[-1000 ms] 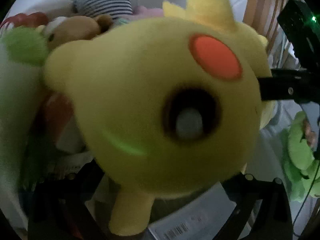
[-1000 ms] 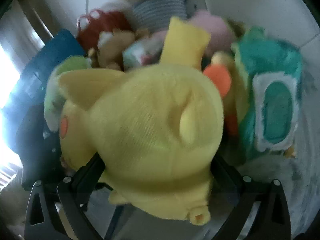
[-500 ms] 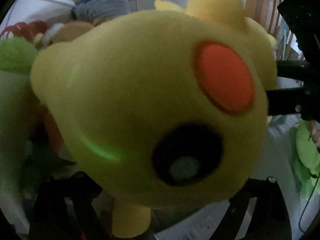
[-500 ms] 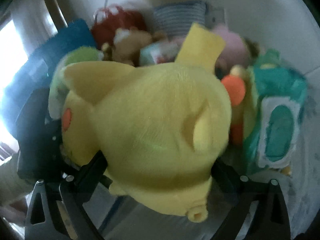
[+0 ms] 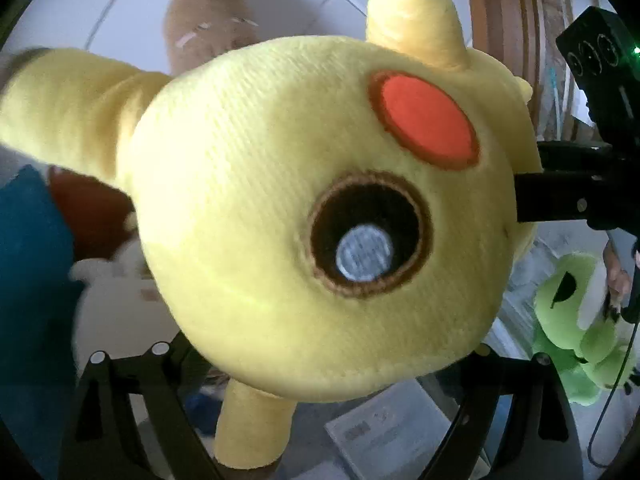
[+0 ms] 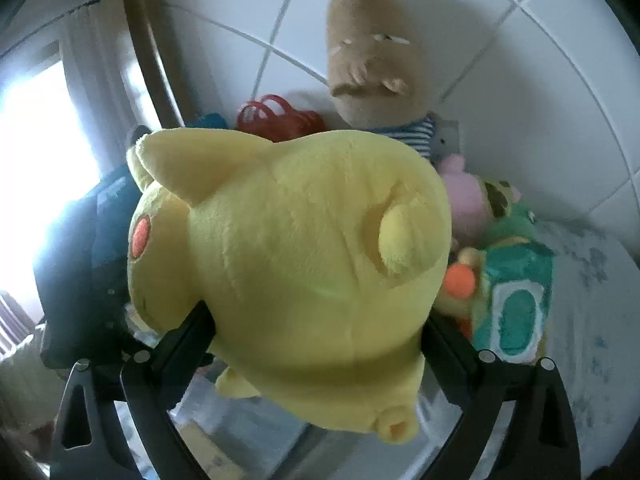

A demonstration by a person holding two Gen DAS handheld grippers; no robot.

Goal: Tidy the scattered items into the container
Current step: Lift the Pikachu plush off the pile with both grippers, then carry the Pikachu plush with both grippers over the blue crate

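A big yellow plush toy with a red cheek and a round black eye fills the left wrist view; my left gripper is shut on its head from both sides. In the right wrist view the same yellow plush shows from behind, and my right gripper is shut on its body. The toy hangs in the air above a pile of plush toys. The right gripper's black body shows at the right of the left wrist view. The container is hidden.
A brown plush in a striped shirt leans on the white tiled wall. A teal toy, a pink one and a red one lie below. A green plush lies at the right.
Both grippers have lifted the yellow plush upward; the toy pile has dropped lower in view and more of the wall and the brown plush's head shows.
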